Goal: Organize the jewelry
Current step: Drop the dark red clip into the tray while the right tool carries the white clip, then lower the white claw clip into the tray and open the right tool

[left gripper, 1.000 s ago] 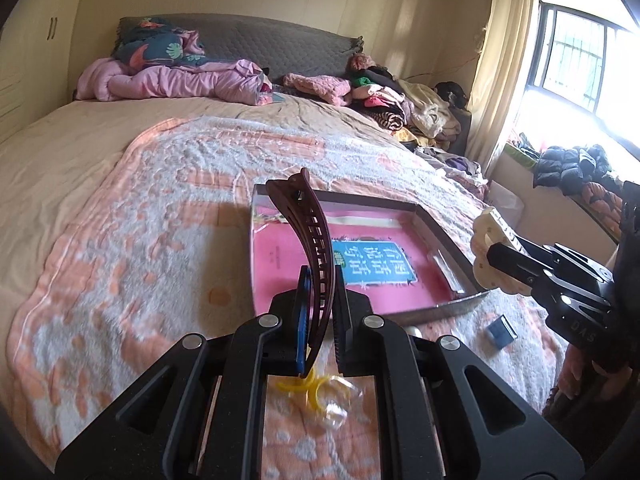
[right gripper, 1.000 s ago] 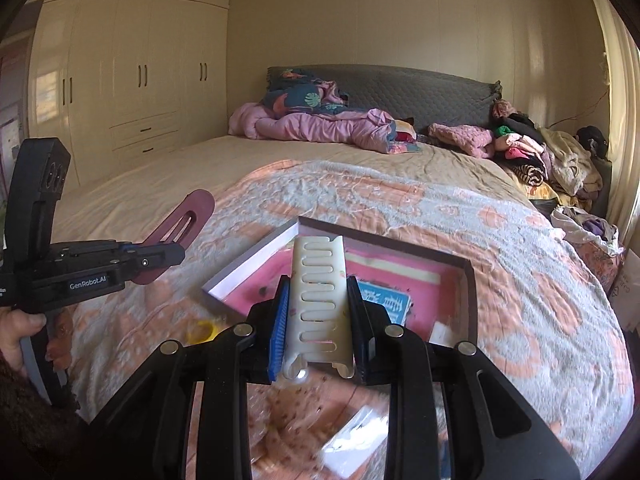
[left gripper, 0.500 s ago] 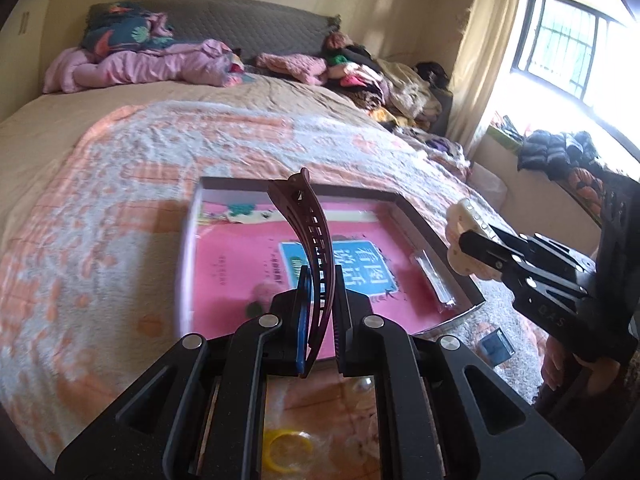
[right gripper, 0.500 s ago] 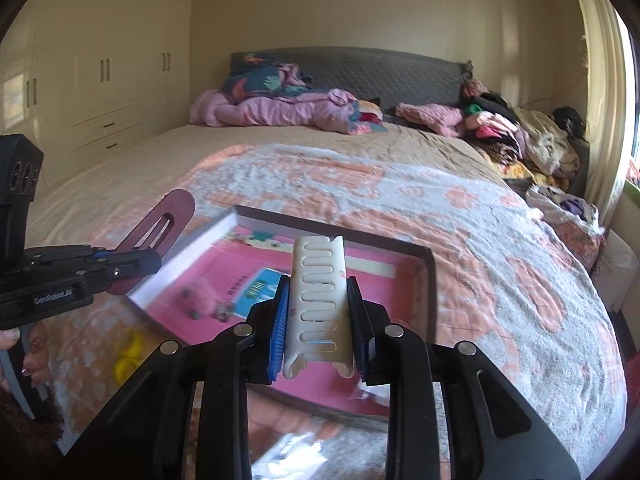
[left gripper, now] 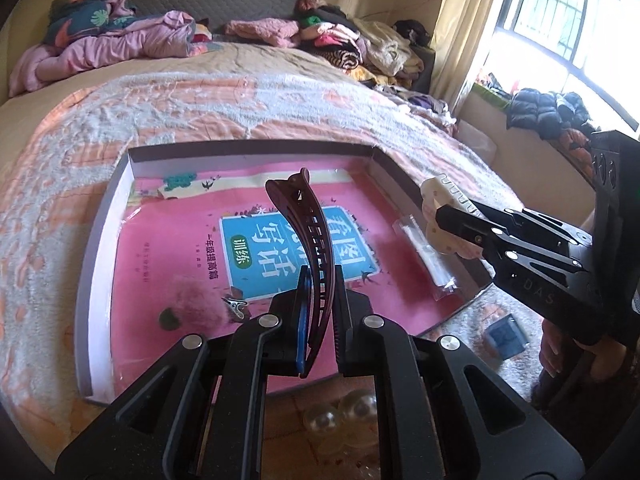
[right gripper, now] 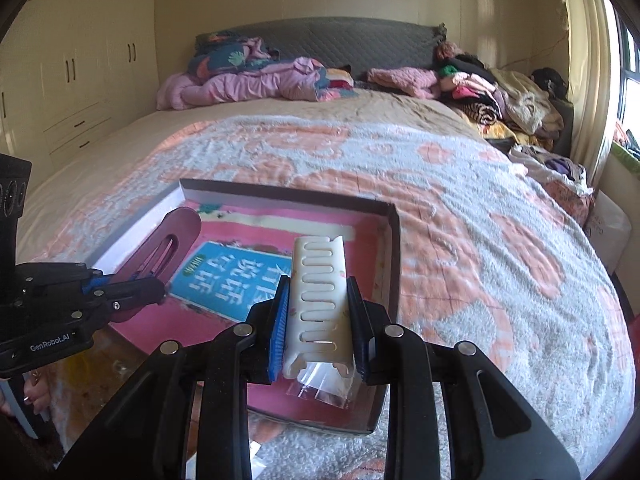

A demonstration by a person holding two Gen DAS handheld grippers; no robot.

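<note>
Hair clips hang over the open box (left gripper: 100, 240) on the bed, one pinched in each pair of tongs.
Left tongs (left gripper: 320, 312) grip the maroon clip (left gripper: 308, 232) only by its edge; right tongs (right gripper: 318, 320) squeeze the cream clip (right gripper: 320, 296). Either could slip onto the blanket (right gripper: 460, 200) outside.

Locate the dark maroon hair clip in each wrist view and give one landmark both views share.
Left wrist view: the maroon hair clip rises at center, clamped in the left gripper.
Right wrist view: the same clip sits at left, pointing over the tray's near-left corner.
Shared landmark: the blue label on the pink book in the tray.
</note>
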